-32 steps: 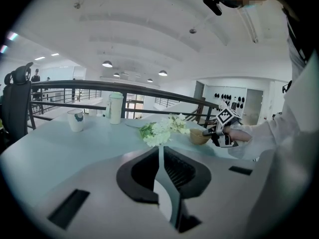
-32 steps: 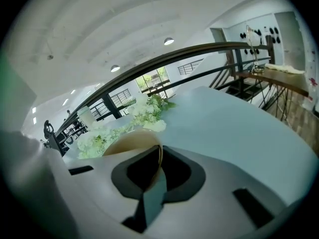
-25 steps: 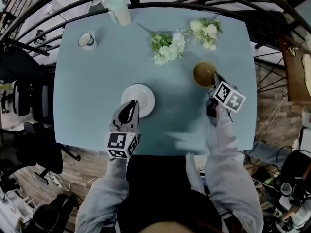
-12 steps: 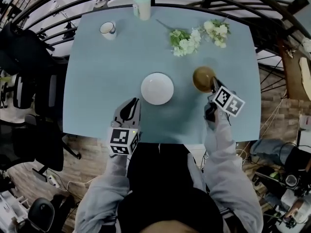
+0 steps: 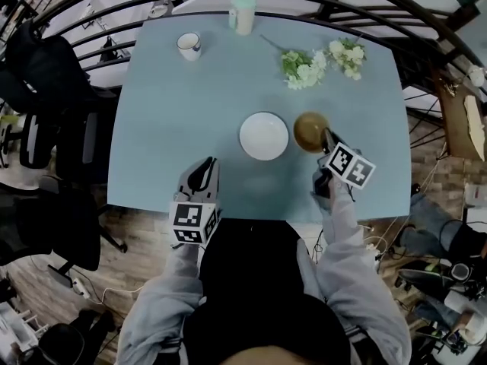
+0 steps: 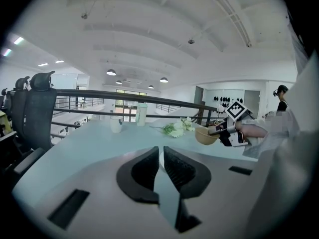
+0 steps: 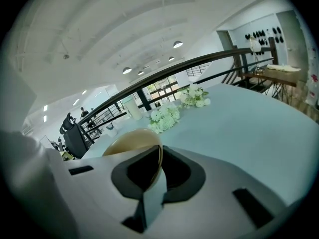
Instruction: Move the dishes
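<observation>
A brown bowl (image 5: 309,130) hangs by its rim from my right gripper (image 5: 326,138), which is shut on it. In the right gripper view the rim (image 7: 149,138) runs between the pads. Seen from the left gripper view, the bowl (image 6: 205,135) is tilted and seems just off the table. A white plate (image 5: 264,135) lies flat mid-table, just left of the bowl. My left gripper (image 5: 208,163) is over the table's near edge, well short of the plate, its jaws together with nothing between them (image 6: 160,156).
At the far side of the light blue table (image 5: 175,128) stand a white mug (image 5: 189,46) and a pale green tumbler (image 5: 243,11). Two bunches of white flowers (image 5: 304,68) (image 5: 346,55) lie far right. A black railing (image 5: 114,6) curves behind; office chairs (image 5: 46,150) stand left.
The left gripper has drawn back from the plate's edge to the table's near edge. The right gripper has carried the bowl left, close beside the plate. The plate has stayed put.
</observation>
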Demonstrator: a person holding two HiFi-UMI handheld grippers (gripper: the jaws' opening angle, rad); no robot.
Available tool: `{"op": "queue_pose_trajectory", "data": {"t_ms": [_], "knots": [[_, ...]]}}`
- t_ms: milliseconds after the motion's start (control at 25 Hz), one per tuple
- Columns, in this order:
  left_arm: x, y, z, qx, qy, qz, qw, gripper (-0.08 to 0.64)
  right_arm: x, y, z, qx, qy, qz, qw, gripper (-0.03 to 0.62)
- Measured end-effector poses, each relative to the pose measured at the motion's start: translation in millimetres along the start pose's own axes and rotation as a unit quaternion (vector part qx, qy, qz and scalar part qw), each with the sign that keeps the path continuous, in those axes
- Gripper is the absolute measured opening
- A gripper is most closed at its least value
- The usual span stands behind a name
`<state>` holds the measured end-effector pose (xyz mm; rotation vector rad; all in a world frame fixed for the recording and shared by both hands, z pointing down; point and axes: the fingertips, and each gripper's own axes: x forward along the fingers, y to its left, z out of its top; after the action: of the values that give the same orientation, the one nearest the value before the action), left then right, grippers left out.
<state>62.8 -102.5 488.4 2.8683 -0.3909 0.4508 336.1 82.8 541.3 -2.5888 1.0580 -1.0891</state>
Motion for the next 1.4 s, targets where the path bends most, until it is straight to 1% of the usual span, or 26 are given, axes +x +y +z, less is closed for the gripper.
{"op": "queue_pose_trajectory", "data": {"t_ms": [320, 520, 720, 880, 1080, 1400], "knots": [[-18, 33, -4, -0.009, -0.017, 0.023, 0.9995, 0.043, 13, 42, -23, -0.012, 0.014, 0.023, 1.0, 0.029], [-27, 44, -10, -0.02, -0.012, 0.042, 0.9988, 0.043, 26, 62, -35, -0.018, 0.028, 0.041, 0.999, 0.029], [-35, 53, -23, -0.038, -0.001, 0.063, 0.9973, 0.043, 47, 79, -51, -0.038, 0.047, 0.057, 0.997, 0.029], [-40, 61, -33, -0.049, 0.007, 0.081, 0.9955, 0.043, 64, 85, -63, -0.048, 0.061, 0.063, 0.995, 0.029], [-44, 67, -40, -0.056, 0.01, 0.097, 0.9937, 0.043, 73, 82, -74, -0.044, 0.074, 0.06, 0.994, 0.029], [-45, 70, -45, -0.059, 0.016, 0.096, 0.9935, 0.043, 77, 85, -85, -0.058, 0.081, 0.049, 0.994, 0.032]]}}
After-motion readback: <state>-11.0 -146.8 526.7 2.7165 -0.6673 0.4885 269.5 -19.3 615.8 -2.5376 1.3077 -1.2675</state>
